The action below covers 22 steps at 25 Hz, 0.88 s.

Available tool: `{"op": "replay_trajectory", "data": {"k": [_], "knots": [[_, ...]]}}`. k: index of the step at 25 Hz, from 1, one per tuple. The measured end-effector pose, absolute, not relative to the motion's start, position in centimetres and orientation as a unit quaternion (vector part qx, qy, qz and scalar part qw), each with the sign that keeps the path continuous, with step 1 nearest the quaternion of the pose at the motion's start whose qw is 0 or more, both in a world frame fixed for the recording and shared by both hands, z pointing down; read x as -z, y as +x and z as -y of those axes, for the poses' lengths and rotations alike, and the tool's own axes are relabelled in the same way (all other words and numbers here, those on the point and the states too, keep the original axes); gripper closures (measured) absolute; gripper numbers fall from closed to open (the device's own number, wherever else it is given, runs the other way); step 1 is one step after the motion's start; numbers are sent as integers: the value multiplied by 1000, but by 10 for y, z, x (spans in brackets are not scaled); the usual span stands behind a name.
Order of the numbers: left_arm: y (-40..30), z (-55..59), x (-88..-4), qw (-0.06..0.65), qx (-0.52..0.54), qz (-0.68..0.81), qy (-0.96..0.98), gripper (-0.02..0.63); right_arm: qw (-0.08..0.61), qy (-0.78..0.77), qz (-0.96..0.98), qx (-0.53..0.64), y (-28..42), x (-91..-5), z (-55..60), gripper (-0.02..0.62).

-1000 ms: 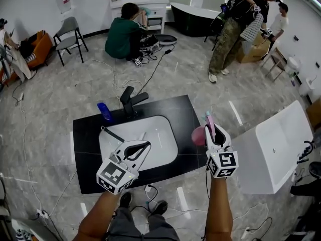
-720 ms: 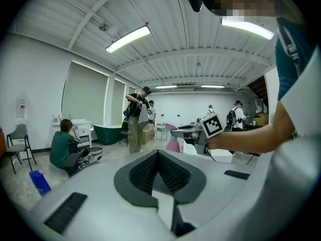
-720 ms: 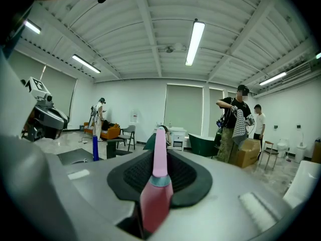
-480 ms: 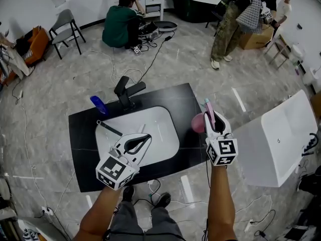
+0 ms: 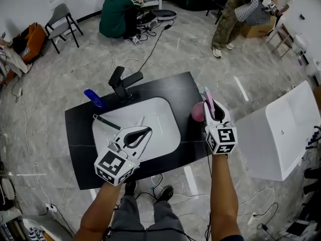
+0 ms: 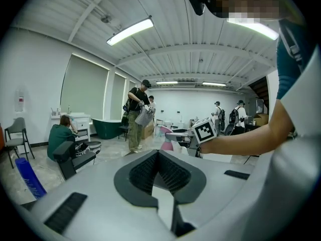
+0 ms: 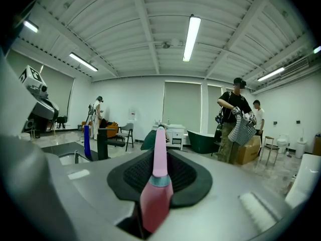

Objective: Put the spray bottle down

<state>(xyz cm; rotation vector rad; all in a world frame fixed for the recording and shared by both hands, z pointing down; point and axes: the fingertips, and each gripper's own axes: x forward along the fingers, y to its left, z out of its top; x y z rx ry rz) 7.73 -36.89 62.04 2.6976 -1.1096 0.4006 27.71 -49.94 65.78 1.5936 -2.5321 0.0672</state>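
Right gripper (image 5: 213, 105) closed on the spray bottle (image 5: 198, 112). Both jaws pinch the pink bottle just under its grey collar. In the right gripper view the bottle (image 7: 153, 197) stands upright in the middle of the gripper (image 7: 159, 159), its long pale nozzle rising past the ribbed pads. Jaws stand at a middling width, set by the bottle's neck.

From the head view the bottle sits at three o'clock of the white sink basin (image 5: 163, 129), over the right-hand part of the black countertop (image 5: 80, 144). Its round body shows on the basin side of the jaws and its nozzle points toward twelve o'clock. Whether its base touches the counter I cannot tell.

Left gripper (image 5: 146, 131) is at six o'clock of the basin, over its near rim and pointing toward one o'clock. Its fingers meet at the tips with nothing between them. The left gripper view shows the same gripper (image 6: 158, 154): dark ribbed pads closing to a point, only open room beyond.

Around the basin:
- Black faucet (image 5: 123, 82) stands at twelve o'clock.
- Blue bottle (image 5: 94, 98) lies tilted on the counter at ten o'clock, near the faucet but apart from it.
- Slim black-handled tool (image 5: 106, 123) lies across the basin's edge at nine o'clock.

White bathtub (image 5: 281, 134) stands on the floor at three o'clock of the counter, close beside it.
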Motion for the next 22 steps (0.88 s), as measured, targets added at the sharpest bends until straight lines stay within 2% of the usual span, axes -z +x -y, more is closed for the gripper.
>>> {"op": "replay_trajectory", "data": {"k": [12, 22], "knots": [[80, 378, -640, 106, -138, 375, 910, 601, 60, 527, 848, -11, 280, -686, 510, 500], [76, 385, -646, 107, -133, 376, 911, 601, 77, 520, 850, 16, 274, -697, 513, 497]]}}
